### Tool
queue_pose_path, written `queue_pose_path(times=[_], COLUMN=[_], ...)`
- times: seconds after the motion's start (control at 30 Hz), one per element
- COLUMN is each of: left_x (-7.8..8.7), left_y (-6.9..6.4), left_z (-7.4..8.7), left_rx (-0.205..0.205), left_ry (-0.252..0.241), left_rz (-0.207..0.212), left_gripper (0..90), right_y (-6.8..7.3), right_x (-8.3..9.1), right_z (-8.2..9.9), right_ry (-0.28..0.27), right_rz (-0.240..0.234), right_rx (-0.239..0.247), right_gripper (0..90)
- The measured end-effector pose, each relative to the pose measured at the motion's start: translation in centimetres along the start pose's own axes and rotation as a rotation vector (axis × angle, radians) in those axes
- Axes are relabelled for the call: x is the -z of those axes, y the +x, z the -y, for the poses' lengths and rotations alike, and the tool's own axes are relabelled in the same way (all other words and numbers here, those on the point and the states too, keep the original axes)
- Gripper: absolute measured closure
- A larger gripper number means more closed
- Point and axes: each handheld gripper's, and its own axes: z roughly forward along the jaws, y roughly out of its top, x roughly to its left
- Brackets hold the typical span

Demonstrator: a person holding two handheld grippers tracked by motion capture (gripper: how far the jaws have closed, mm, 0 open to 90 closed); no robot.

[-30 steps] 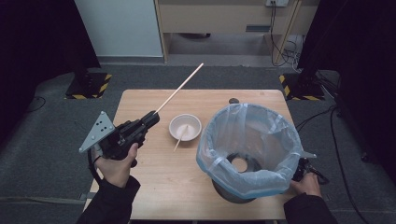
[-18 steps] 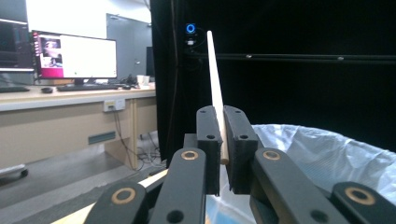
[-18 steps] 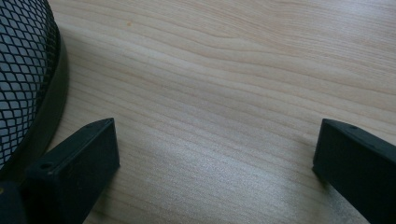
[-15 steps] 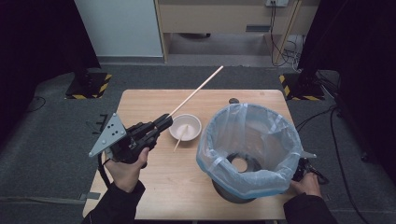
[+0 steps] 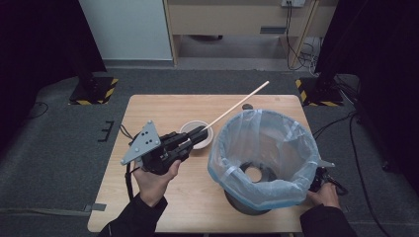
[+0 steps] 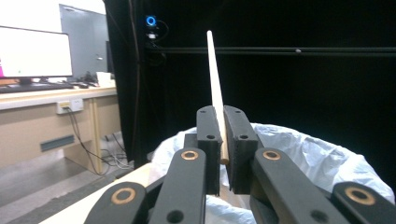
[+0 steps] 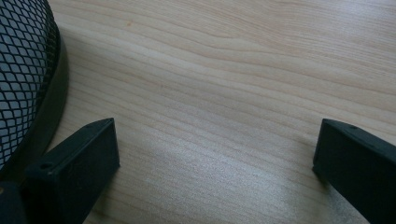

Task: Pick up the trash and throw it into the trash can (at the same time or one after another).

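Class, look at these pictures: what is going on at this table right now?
A person works at a wooden table with tongs in each hand. The left tongs are clamped on a long wooden stick, held slanting up above a small bowl, next to a bin lined with a plastic bag. The right tongs rest open over the tabletop beside the bin's mesh base.

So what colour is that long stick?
Pale, light wood; the stick shows best in the left gripper view.

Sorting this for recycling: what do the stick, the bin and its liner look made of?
Stick: pale, matte and straight, probably bare wood or bamboo. Bin: black expanded mesh with a solid rim, likely painted metal. Liner: thin, translucent, crinkled film with a bluish tint, seemingly plastic.
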Motion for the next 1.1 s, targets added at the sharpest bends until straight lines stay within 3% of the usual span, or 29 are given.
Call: queue_pose_path(times=[0.3, 0.53, 0.77, 0.97, 1.1], left_x=[-1.8, -3.2, -5.7, -7.0, -7.1], left_y=[-0.3, -0.4, -1.2, -1.6, -1.7], left_z=[0.8, 1.1, 0.8, 0.6, 0.5], left_rx=[0.020, 0.046, 0.024, 0.014, 0.011], left_ry=[0.049, 0.055, 0.079, 0.053, 0.044], left_rz=[0.035, 0.055, 0.078, 0.090, 0.082], left_gripper=[85.4, 85.4, 85.1, 70.4, 63.9], right_y=[0.0, 0.0, 0.0, 0.0, 0.0], right_x=[0.0, 0.0, 0.0, 0.0, 0.0], right_z=[0.0, 0.0, 0.0, 0.0, 0.0], right_ry=[0.000, 0.000, 0.000, 0.001, 0.001], right_rz=[0.000, 0.000, 0.000, 0.001, 0.001], right_rx=[0.000, -0.001, -0.001, -0.001, -0.001], right_gripper=[0.5, 0.5, 0.5, 0.5, 0.5])
